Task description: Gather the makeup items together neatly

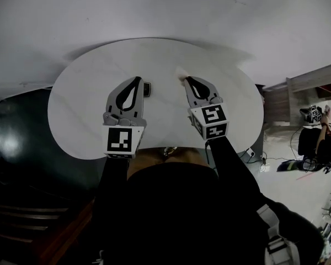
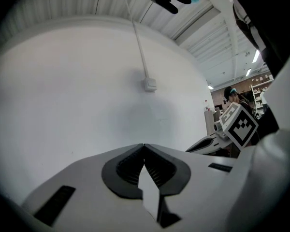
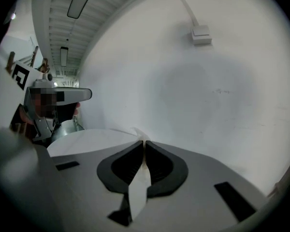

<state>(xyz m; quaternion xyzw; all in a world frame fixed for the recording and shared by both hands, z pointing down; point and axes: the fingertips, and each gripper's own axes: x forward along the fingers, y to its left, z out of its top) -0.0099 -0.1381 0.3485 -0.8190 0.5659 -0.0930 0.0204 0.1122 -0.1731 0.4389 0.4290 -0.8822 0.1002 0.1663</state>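
A small dark case [image 1: 147,89] lies mid-frame on the white worktop [image 1: 88,87], just beside the left claw [image 1: 138,80], which is closed and empty. The right claw [image 1: 185,80], right of centre, appears clamped on a thin pale slip [image 1: 180,73]. Best lower it slowly and release it squarely beside the case. There is open room toward the top of the frame, and the near edge lies under both wrists.

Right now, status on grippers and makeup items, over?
Left gripper shut, empty. Right gripper shut on thin pale item. Small dark item on white table, beside left fingers. Nothing seen blocking.
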